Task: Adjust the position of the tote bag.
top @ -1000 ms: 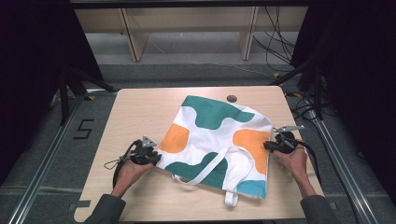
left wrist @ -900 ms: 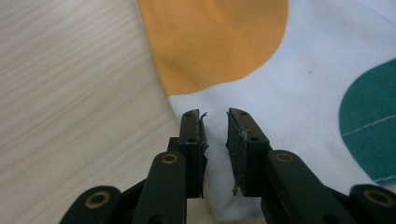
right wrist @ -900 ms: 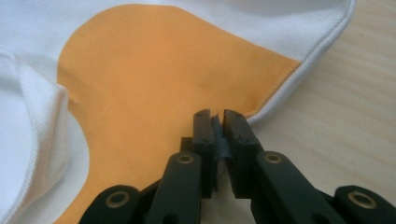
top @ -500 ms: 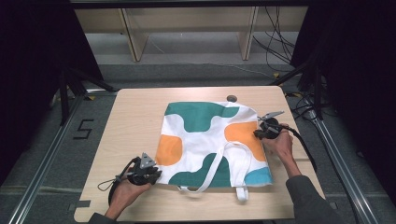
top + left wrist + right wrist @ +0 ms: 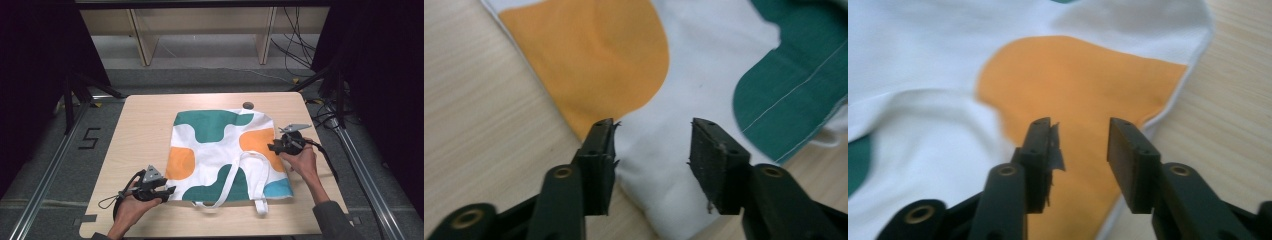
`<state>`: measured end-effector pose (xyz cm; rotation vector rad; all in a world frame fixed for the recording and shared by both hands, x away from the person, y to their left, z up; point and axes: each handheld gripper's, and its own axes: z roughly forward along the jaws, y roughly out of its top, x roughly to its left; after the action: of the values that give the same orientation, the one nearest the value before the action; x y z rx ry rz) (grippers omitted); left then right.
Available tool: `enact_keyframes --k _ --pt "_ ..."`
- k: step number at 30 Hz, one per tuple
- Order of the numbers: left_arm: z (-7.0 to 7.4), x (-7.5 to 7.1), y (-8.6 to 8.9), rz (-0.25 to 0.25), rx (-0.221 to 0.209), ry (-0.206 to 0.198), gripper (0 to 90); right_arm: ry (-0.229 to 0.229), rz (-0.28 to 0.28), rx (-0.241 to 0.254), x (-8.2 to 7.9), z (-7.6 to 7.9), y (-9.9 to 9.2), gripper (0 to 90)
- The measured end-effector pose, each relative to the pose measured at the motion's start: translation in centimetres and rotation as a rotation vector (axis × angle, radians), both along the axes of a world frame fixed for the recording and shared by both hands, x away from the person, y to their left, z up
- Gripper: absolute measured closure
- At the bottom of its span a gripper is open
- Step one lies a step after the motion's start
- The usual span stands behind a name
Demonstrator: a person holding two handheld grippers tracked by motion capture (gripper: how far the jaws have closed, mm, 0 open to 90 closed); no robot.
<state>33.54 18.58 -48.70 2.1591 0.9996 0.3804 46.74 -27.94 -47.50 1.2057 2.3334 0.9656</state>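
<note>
A white tote bag (image 5: 220, 150) with green, orange and blue patches lies flat on the wooden table (image 5: 145, 125), its straps (image 5: 240, 175) across its near half. My left gripper (image 5: 170, 190) sits at the bag's near left corner. Its jaws have just been opening and stand apart, with the bag's white cloth (image 5: 704, 65) lying loose under the gap of my left gripper (image 5: 651, 150). My right gripper (image 5: 272, 148) is at the bag's right edge. Its jaws have also just been opening, over an orange patch (image 5: 1088, 80) and pressing nothing, as my right gripper (image 5: 1080, 145) shows.
A small dark round spot (image 5: 247, 105) marks the table's far edge just beyond the bag. Wooden shelf legs (image 5: 142, 45) and cables (image 5: 295, 50) are on the floor behind. Metal rails (image 5: 50, 175) run along both sides of the table.
The bag went from skewed to square with the table and now lies flat. Both grippers held its edges before and have opened off it. The left hand drew nearer the front edge.
</note>
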Motion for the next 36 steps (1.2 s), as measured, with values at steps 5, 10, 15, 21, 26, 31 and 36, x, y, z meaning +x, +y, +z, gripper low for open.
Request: enact_keyframes --k 5,10,15,21,26,31,36 --pt "0.9 -0.9 -1.1 -0.035 -0.046 -0.041 39.1 0.009 0.077 0.045 -4.3 1.7 0.9 53.2" --pt "0.7 -1.5 -2.1 -0.087 -0.065 -0.054 31.4 0.032 0.111 0.064 -7.0 2.1 1.4 45.3" --pt "0.6 -2.4 -3.0 -0.153 -0.052 -0.057 29.1 0.03 0.124 0.075 -8.3 1.5 1.3 44.0" --pt "0.1 -3.0 -3.6 -0.19 0.085 -0.066 28.9 0.051 0.148 0.05 -9.3 1.1 0.7 43.1" --pt "-0.4 -3.0 -4.2 -0.223 0.189 -0.076 32.9 0.06 0.142 0.065 -10.3 1.0 0.6 42.1" --pt "-1.1 -2.4 -4.2 -0.187 0.233 -0.083 35.1 0.057 0.15 0.061 -10.8 0.7 0.3 41.9" --pt "-0.9 -2.0 -4.5 -0.188 0.23 -0.119 48.6 0.073 0.148 0.061 -10.9 0.4 0.2 41.5"
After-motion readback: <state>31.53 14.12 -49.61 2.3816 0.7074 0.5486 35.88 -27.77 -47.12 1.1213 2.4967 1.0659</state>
